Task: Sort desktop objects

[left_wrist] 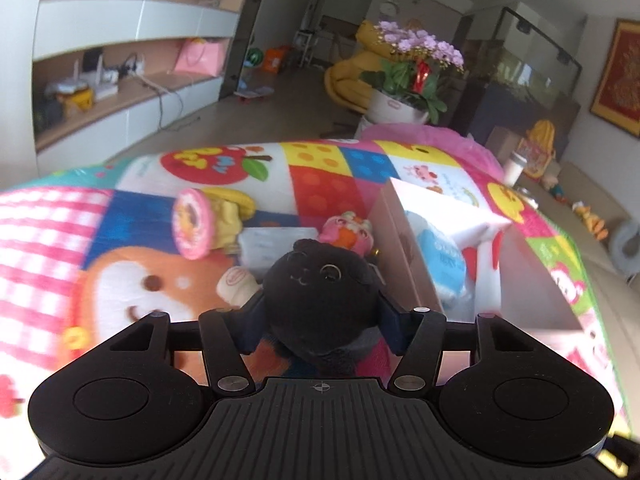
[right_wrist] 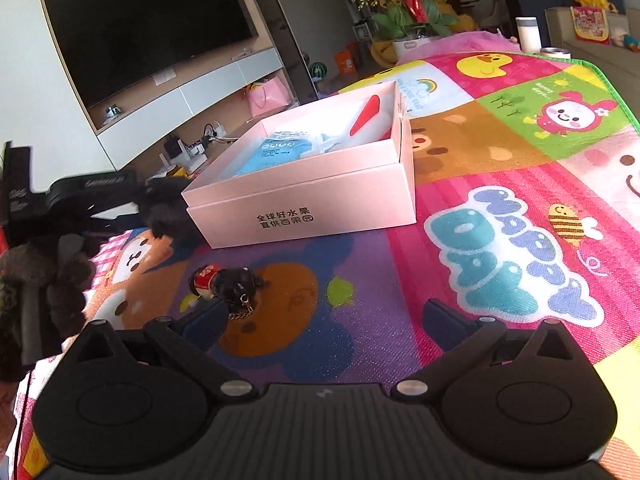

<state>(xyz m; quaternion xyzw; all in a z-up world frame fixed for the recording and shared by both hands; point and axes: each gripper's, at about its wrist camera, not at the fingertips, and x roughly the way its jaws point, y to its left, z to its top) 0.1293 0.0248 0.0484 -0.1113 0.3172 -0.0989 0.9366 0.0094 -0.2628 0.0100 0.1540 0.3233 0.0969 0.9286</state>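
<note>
The left gripper (left_wrist: 320, 312) is clamping the round black plush toy (left_wrist: 320, 292); the open pink cardboard box (left_wrist: 404, 248) is lying just right of it in frame, while the right gripper (right_wrist: 326, 320) is hanging with jaws apart, empty.

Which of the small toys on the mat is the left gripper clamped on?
The black plush toy, between the left gripper's jaws. The pink figure and the cream toy lie loose on the mat.

A black plush toy (left_wrist: 320, 292), a pale pink box (right_wrist: 304, 184), a bright cartoon-patchwork mat (right_wrist: 500, 168).
</note>
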